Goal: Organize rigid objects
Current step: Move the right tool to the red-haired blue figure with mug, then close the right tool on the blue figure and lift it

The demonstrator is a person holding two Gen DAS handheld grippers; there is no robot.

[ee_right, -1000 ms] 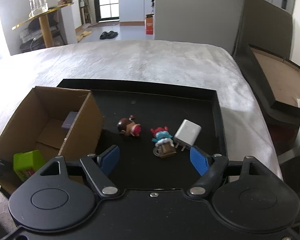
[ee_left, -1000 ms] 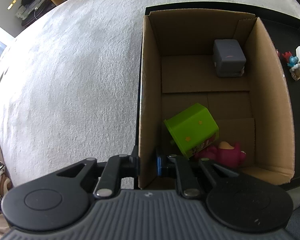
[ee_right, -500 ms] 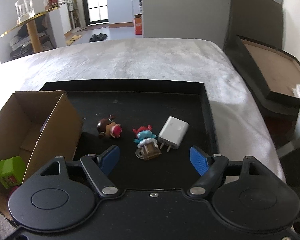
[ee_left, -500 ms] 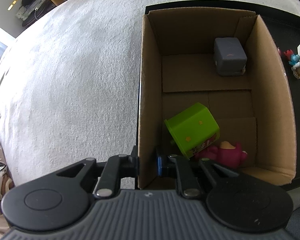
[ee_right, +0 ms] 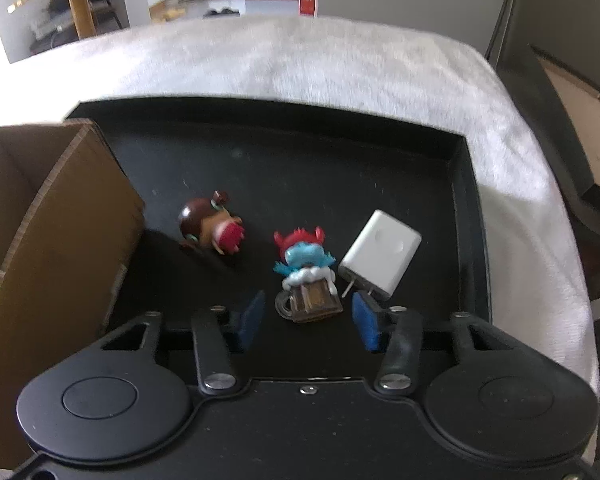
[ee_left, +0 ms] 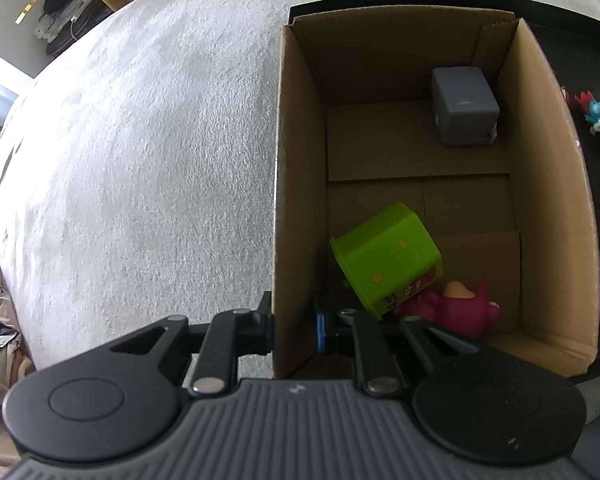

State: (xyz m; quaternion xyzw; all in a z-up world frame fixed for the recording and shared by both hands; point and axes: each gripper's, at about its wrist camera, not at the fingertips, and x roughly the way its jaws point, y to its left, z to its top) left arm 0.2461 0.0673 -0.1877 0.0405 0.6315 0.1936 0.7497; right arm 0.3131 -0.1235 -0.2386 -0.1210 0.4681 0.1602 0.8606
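My left gripper (ee_left: 294,324) is shut on the near left wall of the cardboard box (ee_left: 296,160). Inside the box lie a green cup (ee_left: 384,256) on its side, a pink toy (ee_left: 456,312) and a grey block (ee_left: 464,104). In the right wrist view my right gripper (ee_right: 308,316) hangs low over the black tray (ee_right: 300,152), its jaws closing. A blue and red figurine on a brown base (ee_right: 306,276) stands between the blue pads (ee_right: 252,316), with a gap left on each side. A white charger (ee_right: 380,252) lies just right of it, and a brown figurine (ee_right: 210,228) to the left.
The box (ee_right: 60,240) stands at the tray's left end. The tray rests on a grey-white fuzzy cover (ee_left: 140,160). A dark board (ee_right: 572,100) leans beyond the right edge, and a gold-legged table (ee_right: 80,12) stands far back left.
The right gripper came down and forward toward the blue figurine, and its jaws narrowed around it. The left gripper kept its hold on the box wall without moving.
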